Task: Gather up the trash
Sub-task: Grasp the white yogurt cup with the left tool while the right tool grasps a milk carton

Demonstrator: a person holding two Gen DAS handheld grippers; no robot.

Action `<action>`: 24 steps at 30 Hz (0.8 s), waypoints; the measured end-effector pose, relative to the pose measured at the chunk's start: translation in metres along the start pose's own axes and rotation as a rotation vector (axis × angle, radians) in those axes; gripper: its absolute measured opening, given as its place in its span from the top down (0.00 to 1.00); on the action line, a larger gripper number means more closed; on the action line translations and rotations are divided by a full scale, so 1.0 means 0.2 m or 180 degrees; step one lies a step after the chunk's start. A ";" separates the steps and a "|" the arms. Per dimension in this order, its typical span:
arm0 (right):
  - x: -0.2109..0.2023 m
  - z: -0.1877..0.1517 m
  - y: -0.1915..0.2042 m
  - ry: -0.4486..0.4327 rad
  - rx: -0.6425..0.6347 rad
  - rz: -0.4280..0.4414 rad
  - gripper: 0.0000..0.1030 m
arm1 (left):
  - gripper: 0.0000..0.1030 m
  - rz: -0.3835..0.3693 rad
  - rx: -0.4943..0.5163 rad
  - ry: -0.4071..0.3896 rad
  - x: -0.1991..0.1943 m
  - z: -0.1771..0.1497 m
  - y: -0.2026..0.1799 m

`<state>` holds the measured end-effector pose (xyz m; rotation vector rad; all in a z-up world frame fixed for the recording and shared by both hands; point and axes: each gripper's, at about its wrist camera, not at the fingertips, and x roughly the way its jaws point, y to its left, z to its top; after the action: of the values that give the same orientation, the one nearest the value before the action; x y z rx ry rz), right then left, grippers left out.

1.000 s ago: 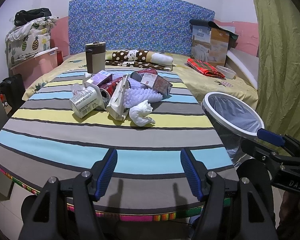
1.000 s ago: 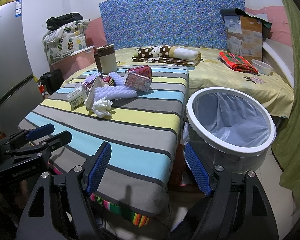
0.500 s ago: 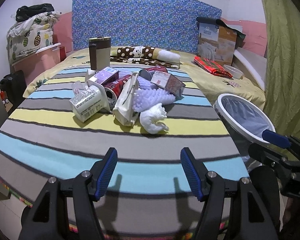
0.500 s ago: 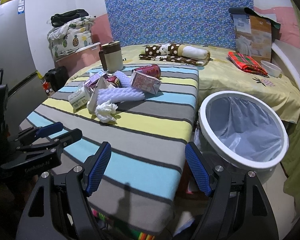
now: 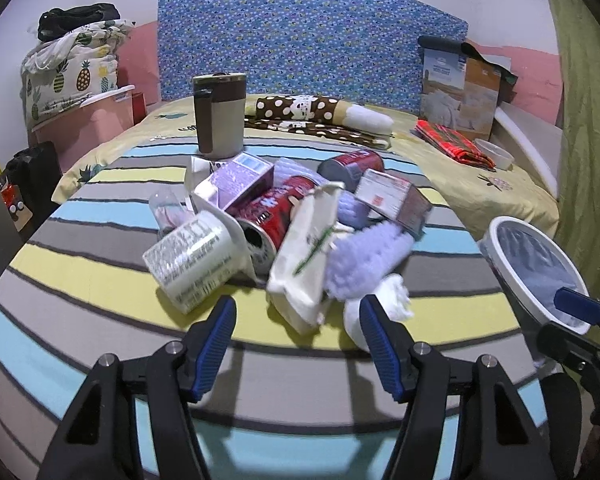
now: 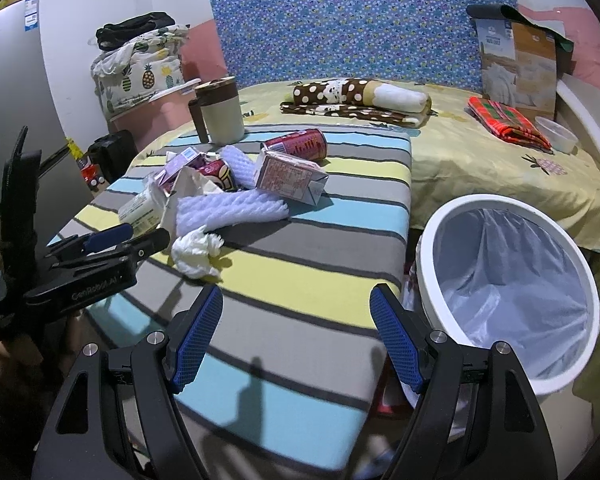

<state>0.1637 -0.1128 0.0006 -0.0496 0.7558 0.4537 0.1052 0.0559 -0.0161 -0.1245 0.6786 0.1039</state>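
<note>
A pile of trash lay on the striped blanket [image 5: 100, 264]: a white carton [image 5: 192, 260], a red can [image 5: 276, 216], a purple carton [image 5: 236, 180], a purple foam net [image 5: 364, 256] and a crumpled tissue [image 5: 384, 300]. The left gripper [image 5: 294, 328] hung just in front of the pile with its jaws wide apart, the tissue right by its right finger. The right gripper [image 6: 296, 332] was wide open too, over the blanket beside the white trash bin [image 6: 432, 280], holding nothing.
</note>
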 end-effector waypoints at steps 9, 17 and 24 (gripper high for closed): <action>0.08 0.13 0.01 -0.0048 -0.0046 0.0025 0.25 | 0.37 0.0104 -0.0116 -0.0152 0.01 0.11 0.12; 0.19 0.23 0.04 -0.0047 -0.0077 0.0107 0.25 | 0.37 0.0329 -0.0175 -0.0128 0.05 0.13 0.31; 0.28 0.29 0.07 -0.0016 -0.0168 0.0135 0.25 | 0.35 0.0000 -0.0071 0.0044 0.12 0.13 0.38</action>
<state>0.2308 -0.0671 0.0079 -0.0818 0.7412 0.5140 0.1286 0.1370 -0.0172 -0.1468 0.6915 0.1107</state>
